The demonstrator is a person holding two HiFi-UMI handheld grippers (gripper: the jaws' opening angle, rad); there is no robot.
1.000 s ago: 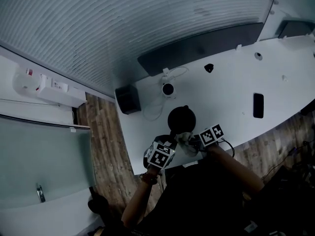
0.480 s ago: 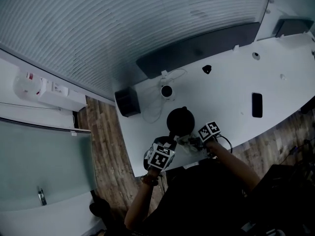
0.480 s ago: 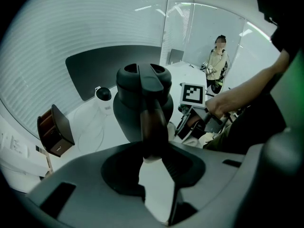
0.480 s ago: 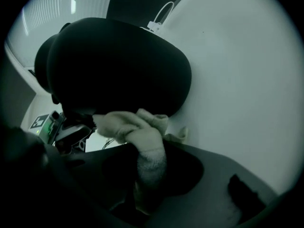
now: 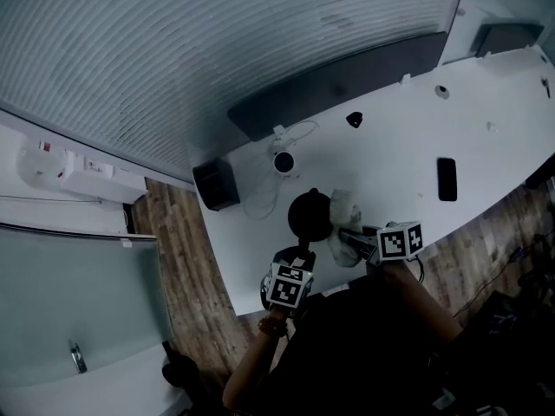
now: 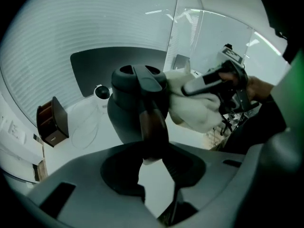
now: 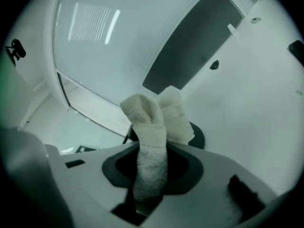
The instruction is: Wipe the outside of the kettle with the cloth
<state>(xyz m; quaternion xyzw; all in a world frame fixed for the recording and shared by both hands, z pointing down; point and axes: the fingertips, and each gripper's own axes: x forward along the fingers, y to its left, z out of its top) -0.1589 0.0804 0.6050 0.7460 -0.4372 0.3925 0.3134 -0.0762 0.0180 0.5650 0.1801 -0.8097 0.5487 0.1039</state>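
The dark kettle (image 5: pixel 310 215) stands on the white table (image 5: pixel 390 154) near its front edge. My left gripper (image 5: pixel 299 256) is shut on the kettle's handle (image 6: pixel 151 115), which runs up between its jaws in the left gripper view. My right gripper (image 5: pixel 354 237) is shut on the white cloth (image 5: pixel 344 204). The cloth bunches against the kettle's right side, level with the lid. In the right gripper view the cloth (image 7: pixel 153 127) fills the jaws and hides most of the kettle (image 7: pixel 198 137) behind it.
A black box (image 5: pixel 215 183) stands at the table's left end, and a small round device (image 5: pixel 284 162) with a looping cable sits behind the kettle. A black phone (image 5: pixel 447 178) lies to the right. A long dark panel (image 5: pixel 338 81) runs along the far edge.
My right gripper has swung with the cloth from the kettle's near side by the handle up to its right side. The left gripper has kept its hold on the handle.
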